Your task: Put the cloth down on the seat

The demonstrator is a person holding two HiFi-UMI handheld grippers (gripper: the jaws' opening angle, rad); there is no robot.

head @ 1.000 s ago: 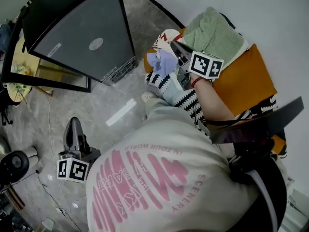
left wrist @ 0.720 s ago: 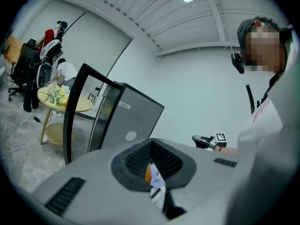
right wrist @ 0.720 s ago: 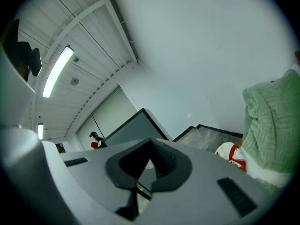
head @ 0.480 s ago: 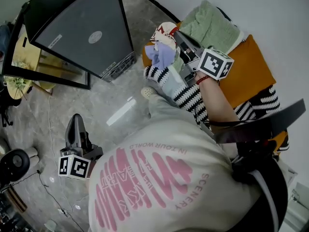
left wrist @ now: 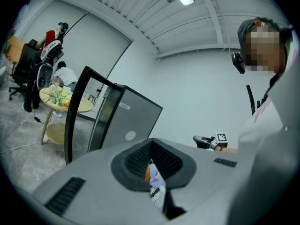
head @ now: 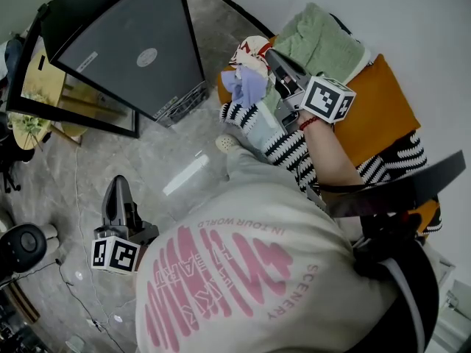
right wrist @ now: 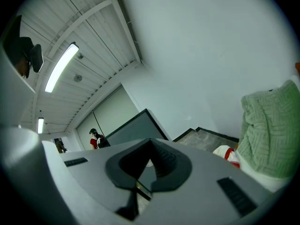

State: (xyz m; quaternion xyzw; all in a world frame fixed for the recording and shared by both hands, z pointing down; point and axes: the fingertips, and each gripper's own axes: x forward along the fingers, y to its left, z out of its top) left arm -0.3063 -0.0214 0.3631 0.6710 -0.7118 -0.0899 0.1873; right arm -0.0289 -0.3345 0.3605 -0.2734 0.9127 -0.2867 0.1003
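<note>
Since a second ago the right gripper [head: 269, 53] has edged slightly off the lilac cloth [head: 247, 88]. Its jaws meet at the tips and grip nothing. Its own view misses that cloth, showing only a green knitted blanket [right wrist: 274, 135] with a white-and-red item [right wrist: 224, 153] beside it. The head view shows the cloth just beside those jaws, against striped fabric [head: 288, 151] at the end of the orange seat [head: 375, 116]. The left gripper [head: 116, 186] hangs well apart over the grey floor [head: 169, 153], jaws likewise closed and empty. Through their slit its view catches the cloth, and off to one side a round tabletop [left wrist: 84, 108] with flowers.
</note>
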